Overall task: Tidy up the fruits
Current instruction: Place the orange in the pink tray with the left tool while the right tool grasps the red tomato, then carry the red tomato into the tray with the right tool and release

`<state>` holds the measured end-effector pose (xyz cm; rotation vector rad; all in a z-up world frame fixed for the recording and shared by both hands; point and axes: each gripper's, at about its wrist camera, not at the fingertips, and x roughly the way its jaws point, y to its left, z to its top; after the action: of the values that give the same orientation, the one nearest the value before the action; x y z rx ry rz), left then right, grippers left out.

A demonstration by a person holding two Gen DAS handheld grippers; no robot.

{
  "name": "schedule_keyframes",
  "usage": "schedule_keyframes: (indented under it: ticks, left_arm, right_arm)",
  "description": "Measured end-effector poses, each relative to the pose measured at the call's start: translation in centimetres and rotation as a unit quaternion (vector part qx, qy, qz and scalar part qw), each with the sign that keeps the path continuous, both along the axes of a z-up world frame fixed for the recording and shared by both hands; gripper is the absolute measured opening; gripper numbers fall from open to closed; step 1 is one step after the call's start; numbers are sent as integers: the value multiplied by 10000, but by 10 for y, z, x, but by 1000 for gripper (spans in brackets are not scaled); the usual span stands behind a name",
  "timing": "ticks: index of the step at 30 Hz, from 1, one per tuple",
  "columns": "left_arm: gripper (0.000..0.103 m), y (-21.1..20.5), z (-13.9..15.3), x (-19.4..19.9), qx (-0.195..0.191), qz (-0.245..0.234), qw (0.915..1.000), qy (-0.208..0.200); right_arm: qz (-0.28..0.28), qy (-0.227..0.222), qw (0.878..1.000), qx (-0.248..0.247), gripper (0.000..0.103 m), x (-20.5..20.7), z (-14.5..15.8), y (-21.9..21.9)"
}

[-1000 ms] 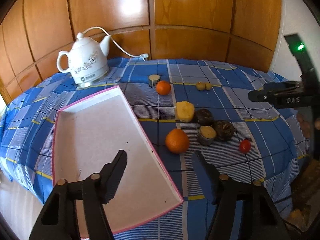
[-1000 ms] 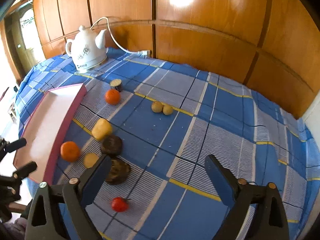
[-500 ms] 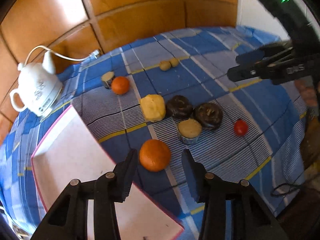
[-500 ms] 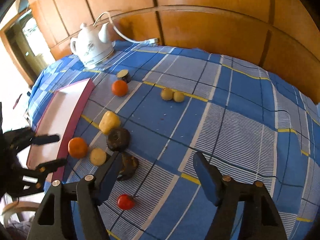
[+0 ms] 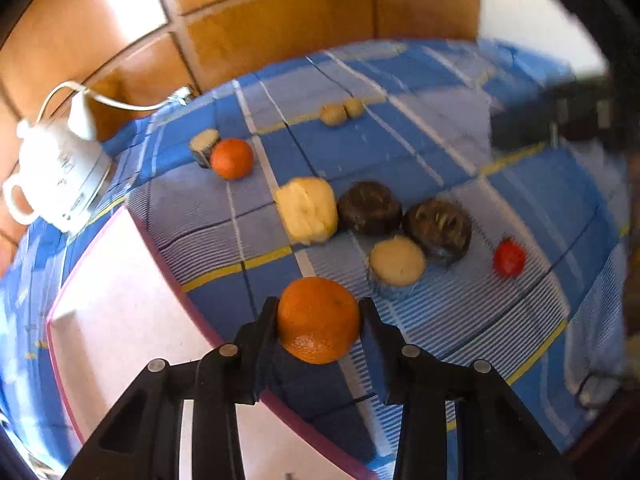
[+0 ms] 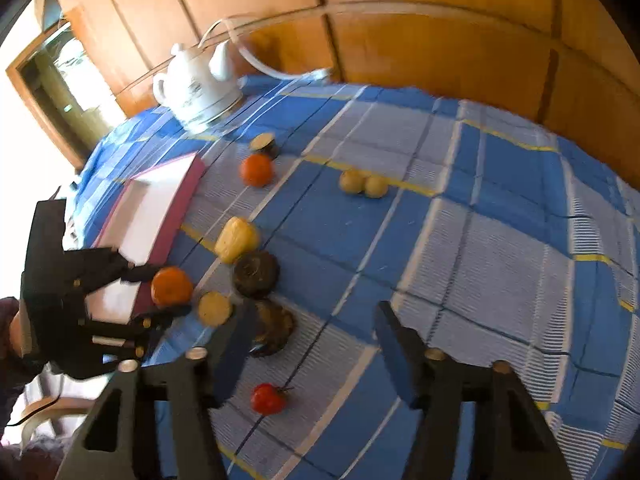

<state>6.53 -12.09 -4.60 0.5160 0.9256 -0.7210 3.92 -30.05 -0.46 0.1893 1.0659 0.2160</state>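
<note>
Wood panelling backs a table under a blue checked cloth (image 5: pixel 420 148). At lower left lies a white tray with a pink rim (image 5: pixel 120 320), and a white kettle (image 5: pixel 56 176) stands at upper left. At bottom centre the left gripper (image 5: pixel 319 316) has just closed onto an orange (image 5: pixel 318 318) beside the tray. The right gripper (image 6: pixel 316 332), jaws apart and narrowing with nothing between them, hangs just above a small red fruit (image 6: pixel 267 398).

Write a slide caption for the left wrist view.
Left gripper, jaws just closing, clamps an orange beside the pink-rimmed tray.
</note>
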Motion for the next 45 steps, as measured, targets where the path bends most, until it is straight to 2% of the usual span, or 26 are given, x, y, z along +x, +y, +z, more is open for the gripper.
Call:
schedule_keyframes:
  ticks: [2, 5, 10, 11, 13, 14, 16, 18, 21, 24, 27, 31, 36, 39, 45]
  left_arm:
    - [39, 9, 10, 2, -377, 271, 9989, 89]
    - [39, 24, 22, 1, -742, 529, 9957, 138]
    - [40, 58, 37, 0, -1087, 1085, 9881, 56]
    - [40, 69, 38, 3, -1159, 1303, 9846, 77]
    - [40, 85, 38, 8, -1229, 1609, 9792, 109]
    - [40, 97, 36, 13, -1226, 1871, 9746, 140]
    - [40, 115, 30, 26, -1187, 2334, 9649, 201]
    - [40, 130, 24, 37, -1093, 2764, 9545, 230]
    - [40, 148, 16, 50, -899, 3258, 9411, 42]
    - [41, 167, 7, 63, -574, 3817, 9224, -117]
    - [43, 179, 3, 67, -457, 4125, 9095, -233]
    - [51, 181, 13, 60, -416, 4182, 9056, -582]
    - [55, 173, 38, 36, -539, 4024, 9072, -1101]
    - [62, 165, 54, 22, -604, 3910, 9070, -1444]
    - [68, 153, 74, -5, -806, 3758, 9059, -1779]
  right_arm:
    - [378, 197, 9991, 45, 58, 0, -5, 10]
    - [1087, 507, 9927, -139, 58, -6, -16, 36]
    - [1577, 869, 9815, -653, 58, -14, -38, 59]
    - [1626, 924, 9796, -740, 55, -15, -43, 63]
    - [1702, 1032, 9759, -897, 43, -16, -52, 70]
    - [1695, 1061, 9746, -1004, 33, -17, -56, 72]
    - [1669, 1018, 9742, -1126, 29, -16, -58, 74]
    - [1611, 994, 9759, -1088, 27, -16, -58, 73]
    - [1592, 943, 9761, -1143, 26, -18, -58, 75]
    - [1602, 899, 9757, -1194, 26, -19, -58, 77]
    - [1620, 862, 9756, -1209, 26, -21, -59, 81]
    - [1629, 826, 9757, -1212, 26, -20, -59, 84]
    - [1632, 793, 9761, -1199, 26, -21, -56, 82]
    - [1630, 784, 9763, -1187, 26, -22, -54, 79]
    - [1618, 757, 9768, -1182, 26, -23, -53, 78]
